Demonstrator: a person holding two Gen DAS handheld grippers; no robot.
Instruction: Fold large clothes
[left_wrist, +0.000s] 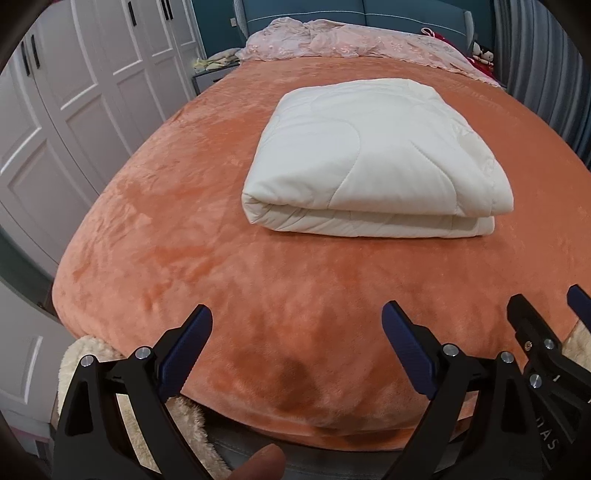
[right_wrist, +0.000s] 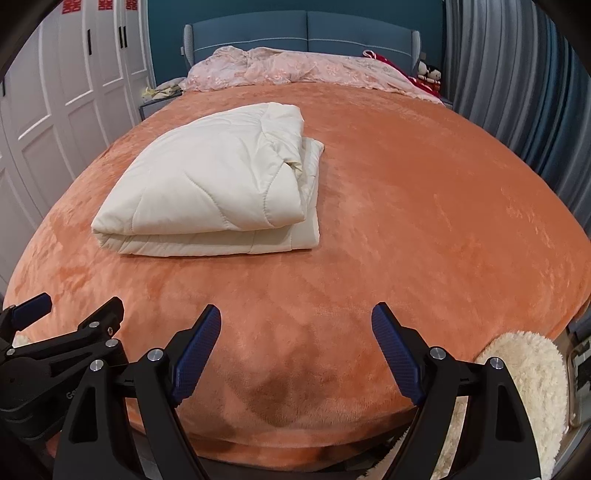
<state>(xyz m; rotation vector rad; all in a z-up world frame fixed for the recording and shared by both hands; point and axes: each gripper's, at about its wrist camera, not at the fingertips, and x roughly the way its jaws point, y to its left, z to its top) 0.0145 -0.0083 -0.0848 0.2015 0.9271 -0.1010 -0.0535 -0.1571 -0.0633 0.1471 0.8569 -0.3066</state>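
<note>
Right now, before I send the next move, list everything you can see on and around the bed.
Folded white quilted comforter: one, cream-white, mid-bed.
Orange plush bedspread: one, covers the bed.
Pink floral blanket: one, crumpled by the headboard.
Blue padded headboard: one, far end.
White wardrobe doors: several, left of the bed.
Grey curtain: one, right of the bed.
Cream fluffy throw: one, at the near edge.
Left gripper: one, black with blue pads, open, empty.
Right gripper: same, open, empty.
</note>
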